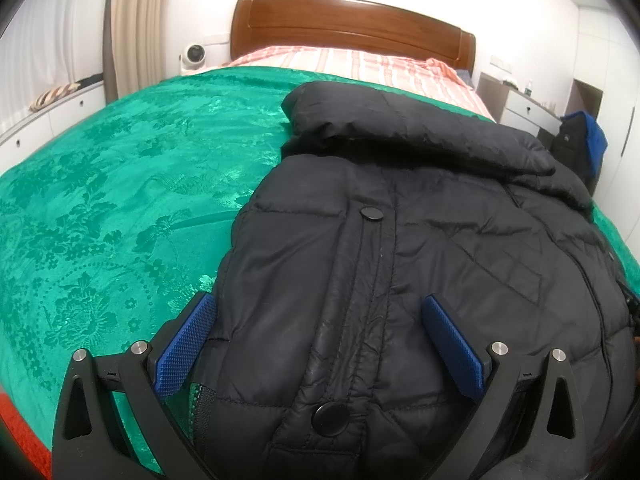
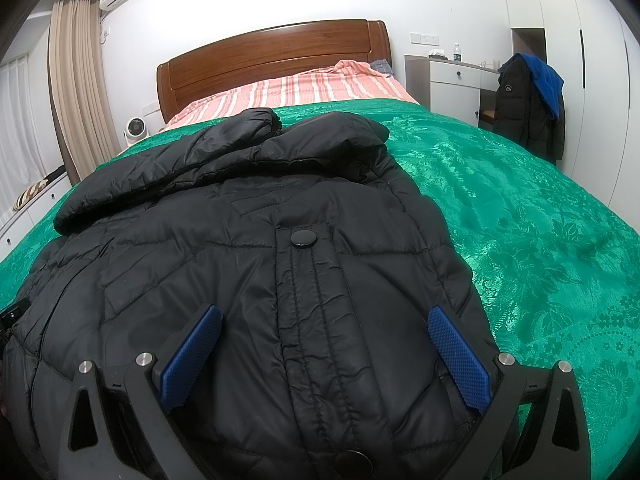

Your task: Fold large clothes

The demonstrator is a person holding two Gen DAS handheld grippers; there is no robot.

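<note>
Black puffer jacket [image 1: 400, 260] lies front-up on the bed's green bedspread [image 1: 100, 208], snap placket facing up, collar end toward the wooden headboard [image 1: 344, 24]. One sleeve [image 1: 400, 128] is laid across the chest near the collar, so a first fold looks done. I can't tell where the other sleeve is.

Left gripper [image 1: 320, 344]: jaws spread wide, nothing pinched. Left pad sits at the jacket's side edge by the bedspread, right pad over the quilted front. Snap button [image 1: 330, 420] is between them, near the hem end.

Right gripper [image 2: 326, 352]: jaws also spread wide, empty, both pads over the jacket body, straddling the placket [image 2: 304, 320]. Whether the pads touch fabric, can't tell.

Progress estimate: early to mid. Body is flat and roughly squared, one sleeve in. Left to do, as I read it: confirm the second sleeve is tucked, then grab the hem end with both grippers and fold it up toward the collar, likely once or twice.

Second dark coat [image 2: 528, 108] hangs on a chair by the white cabinet, untouched.
</note>
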